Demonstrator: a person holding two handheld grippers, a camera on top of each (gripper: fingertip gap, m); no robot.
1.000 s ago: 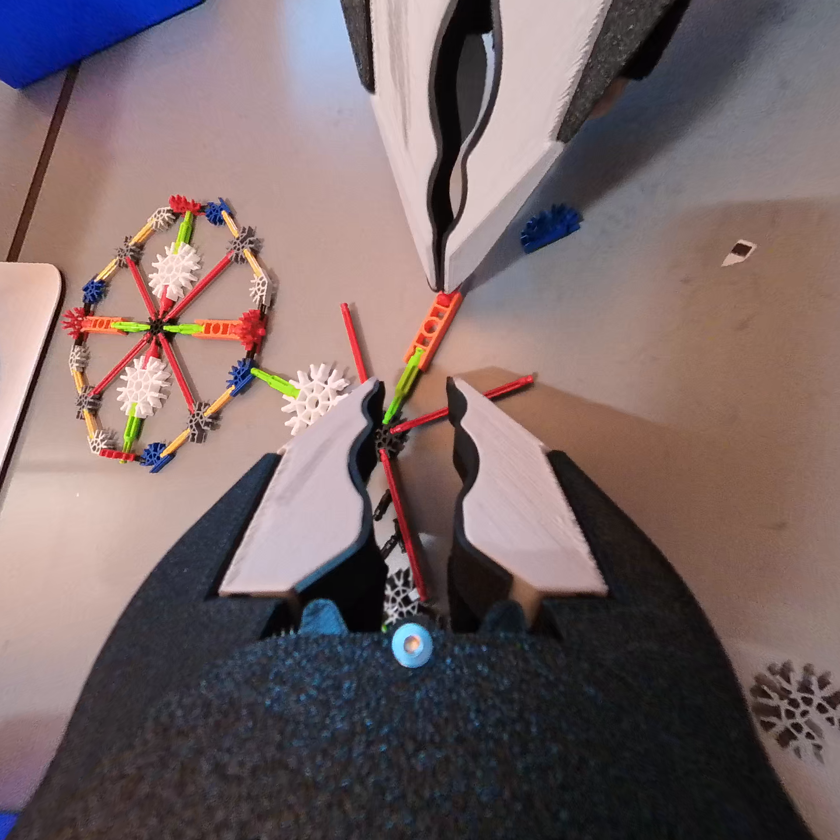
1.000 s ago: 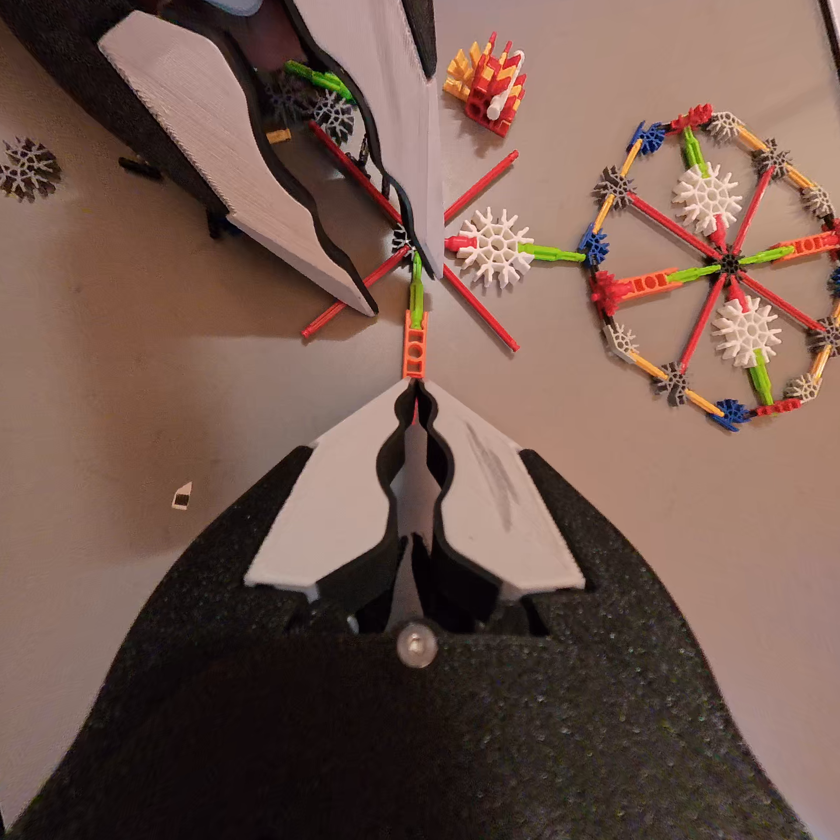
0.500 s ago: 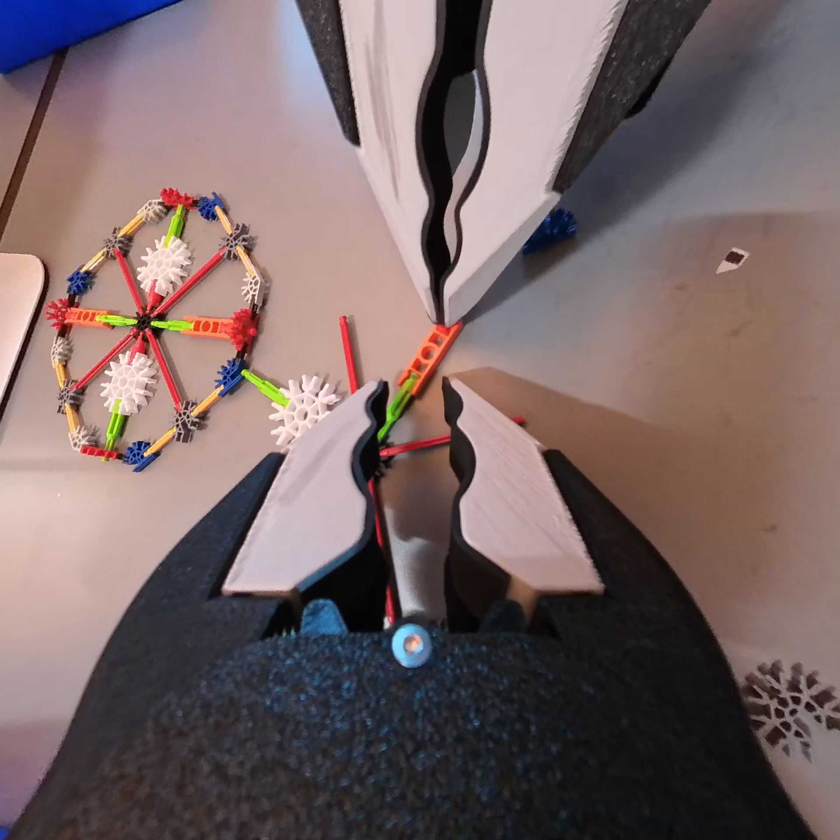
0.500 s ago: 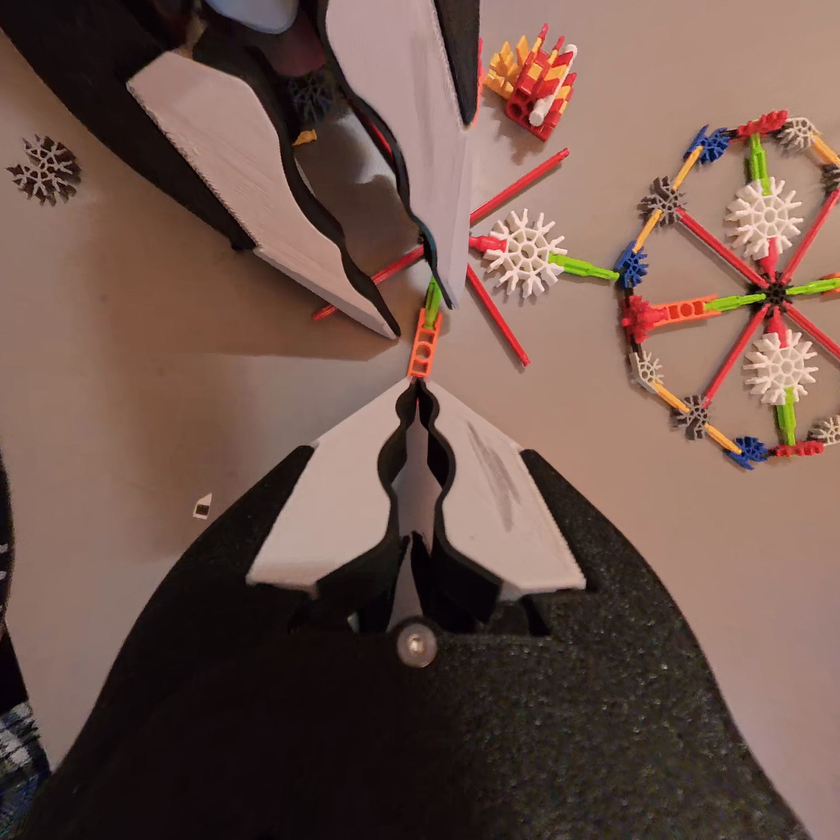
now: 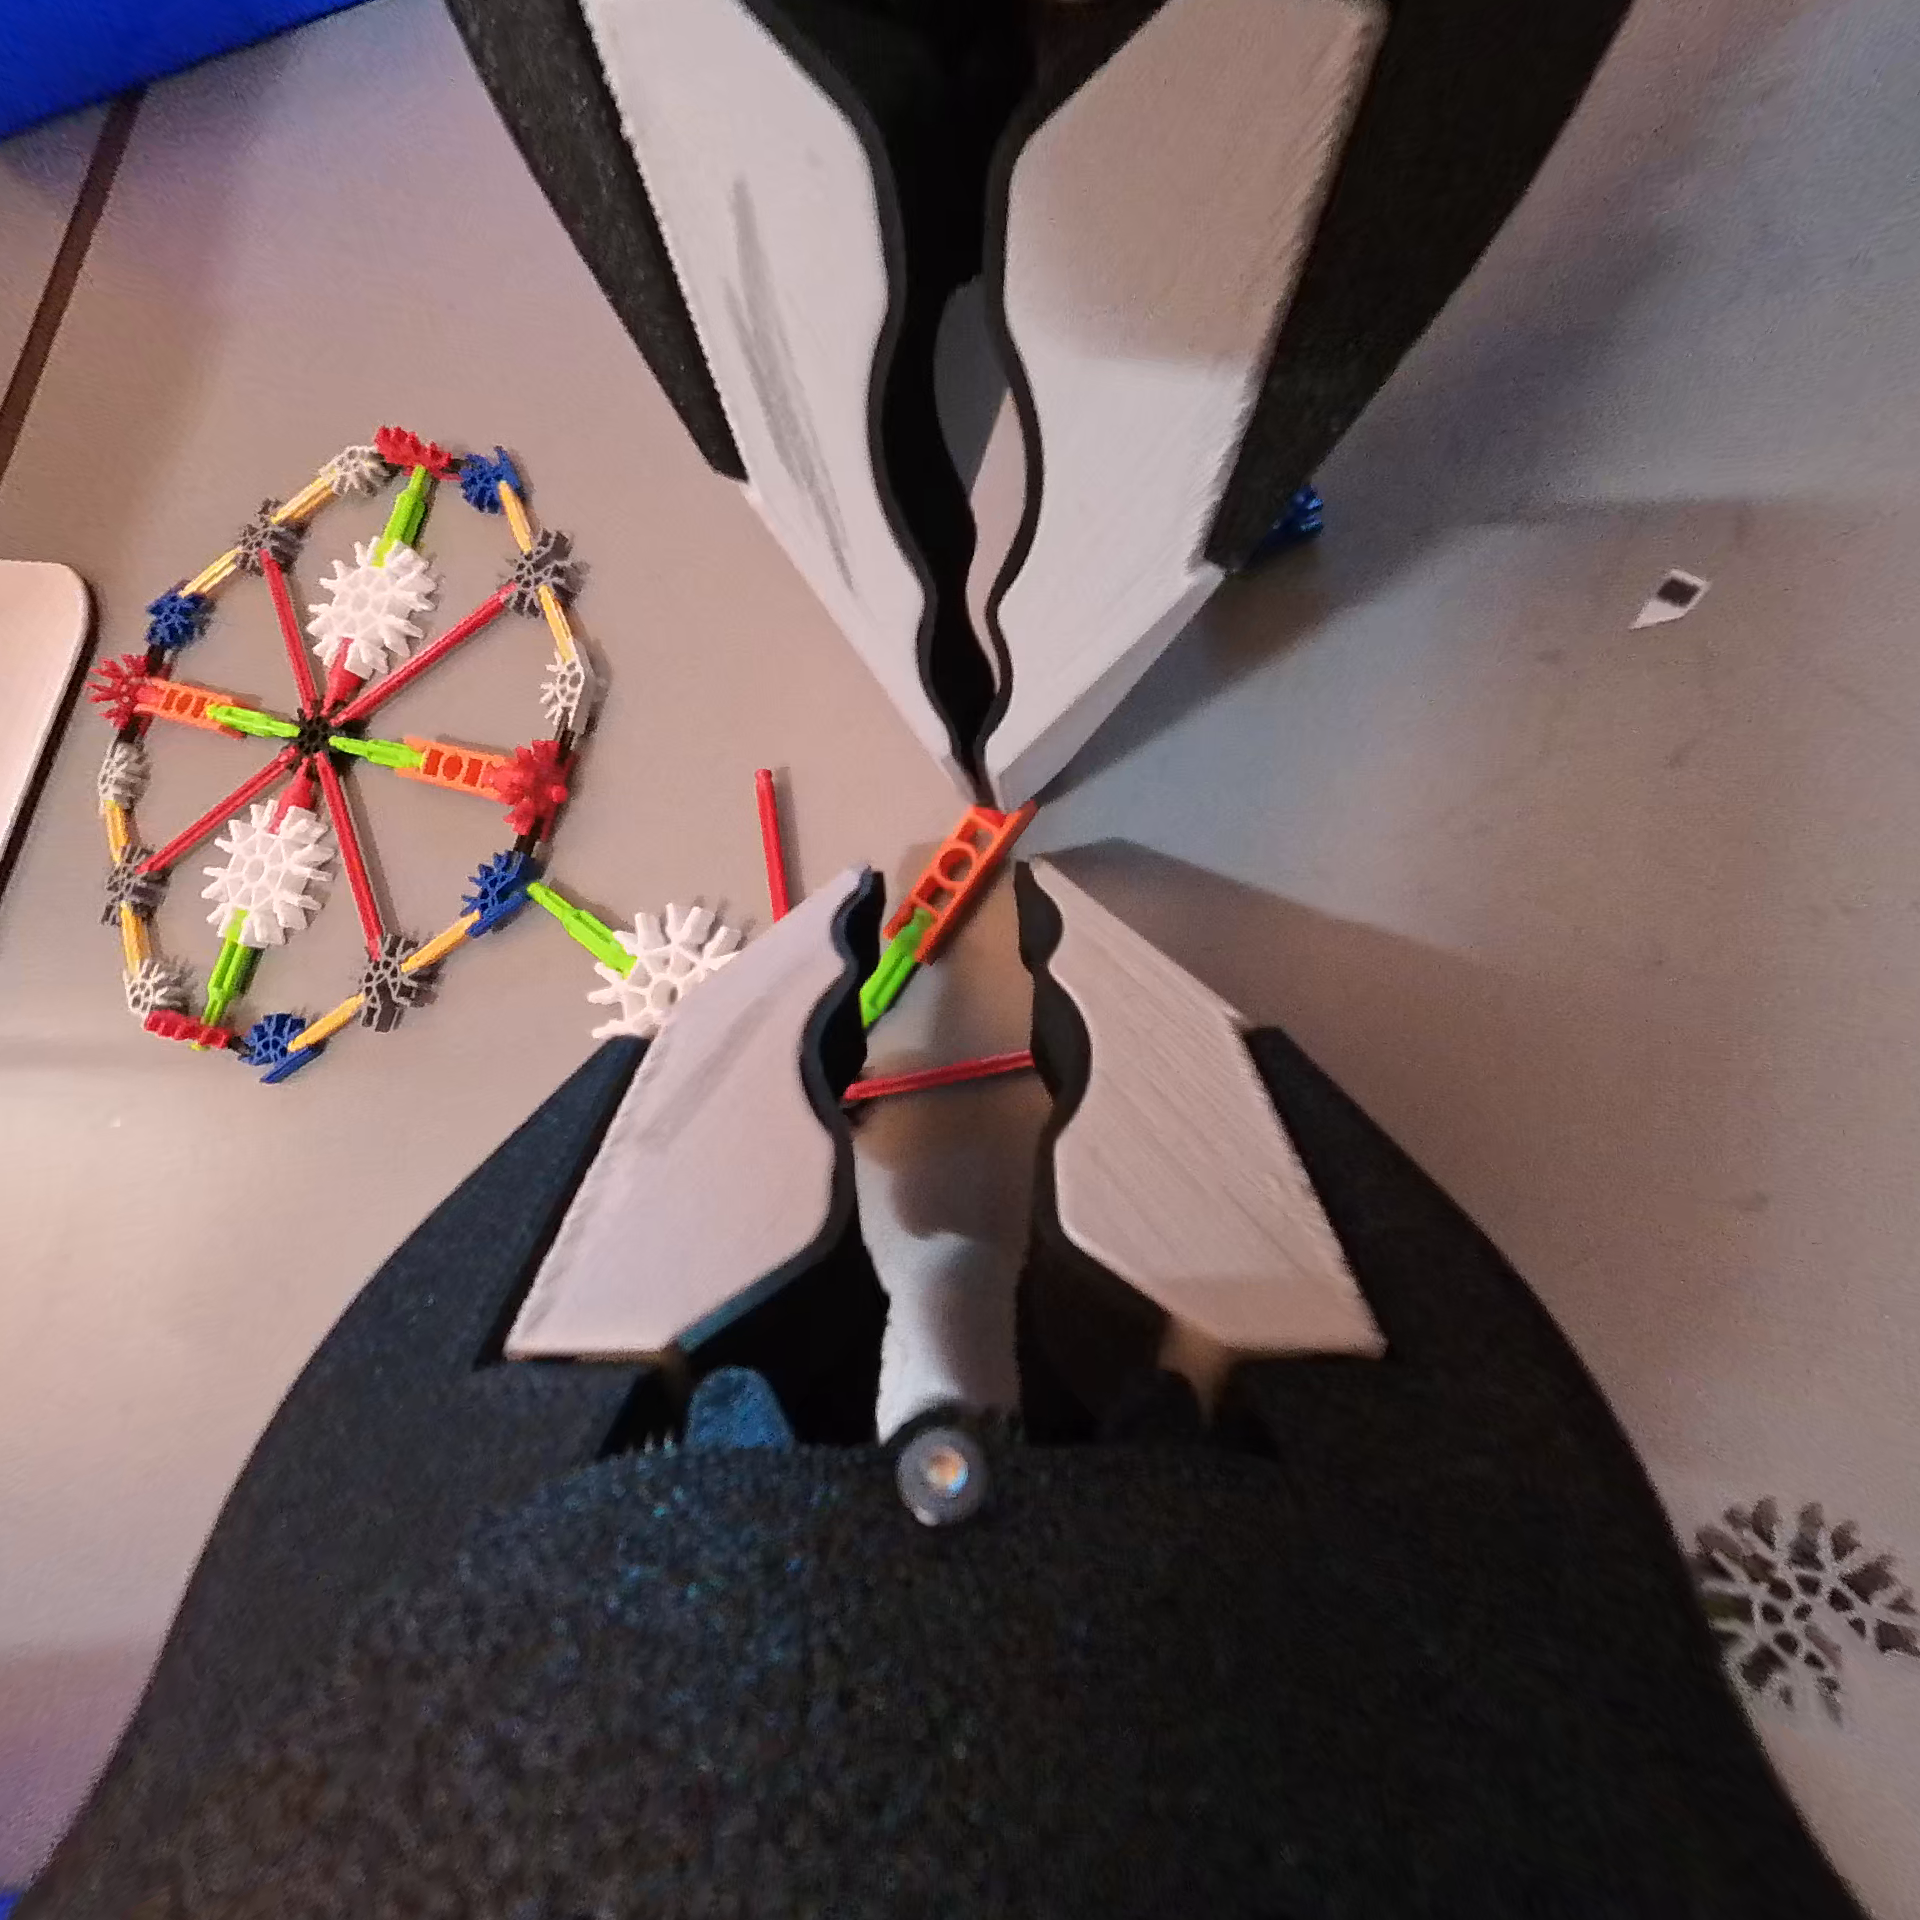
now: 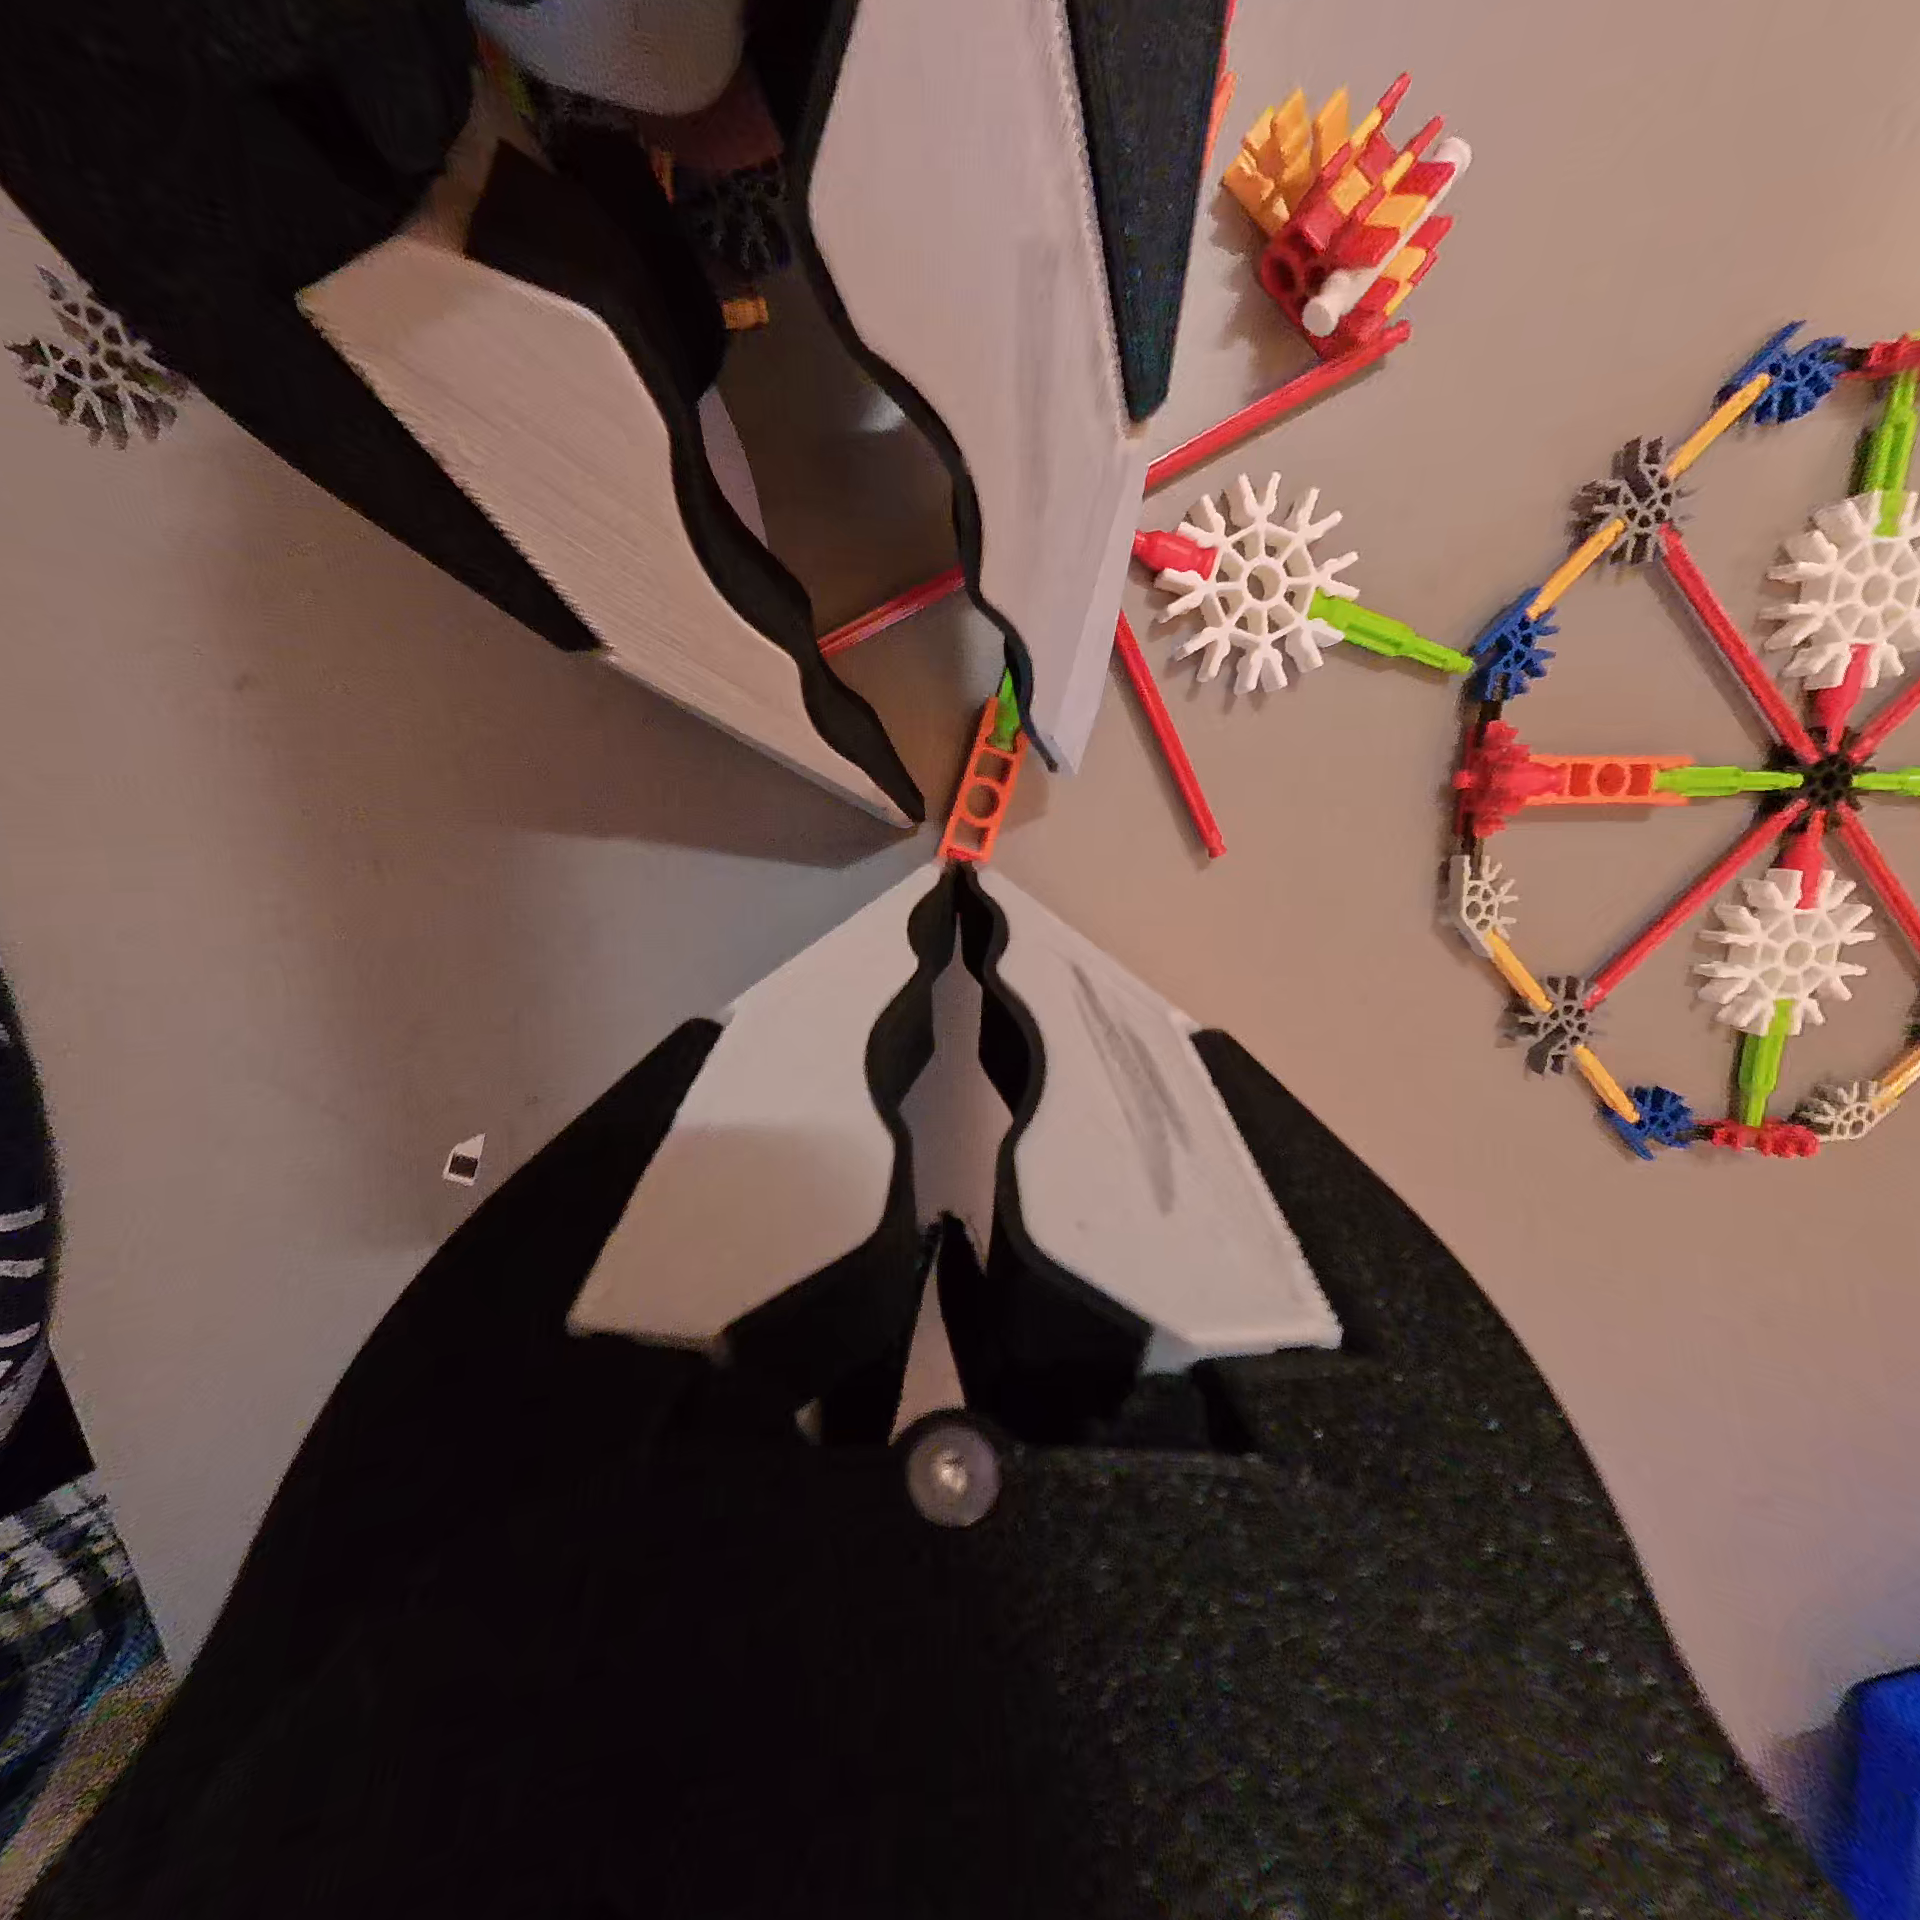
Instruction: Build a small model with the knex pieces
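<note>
Left wrist view, reading left to right. A finished spoked wheel (image 5: 338, 743) of coloured rods and connectors lies flat on the grey table (image 5: 1507, 935), well to the left of the left gripper (image 5: 945, 883). Nearer, a white snowflake connector (image 5: 665, 966) on a green rod sits just beside the outer face of the gripper's left finger. The left gripper's jaws stand apart; an orange slotted connector (image 5: 961, 868) joined to a short green rod (image 5: 888, 977) lies in the gap, its long axis running forward along the fingers and tilted slightly right. A red rod (image 5: 935, 1075) crosses the gap behind it. Whether either pad touches the piece cannot be told.

Right wrist view. The right gripper (image 6: 956, 878) faces the left one tip to tip, its jaws drawn together at the tips, which pinch or just touch the near end of the orange slotted connector (image 6: 982, 795); the grip itself is hidden at the tip. The piece extends straight ahead from this gripper, so both are at it, one on each end. Far right in this view lies a heap of loose red and yellow pieces (image 6: 1340, 223).
</note>
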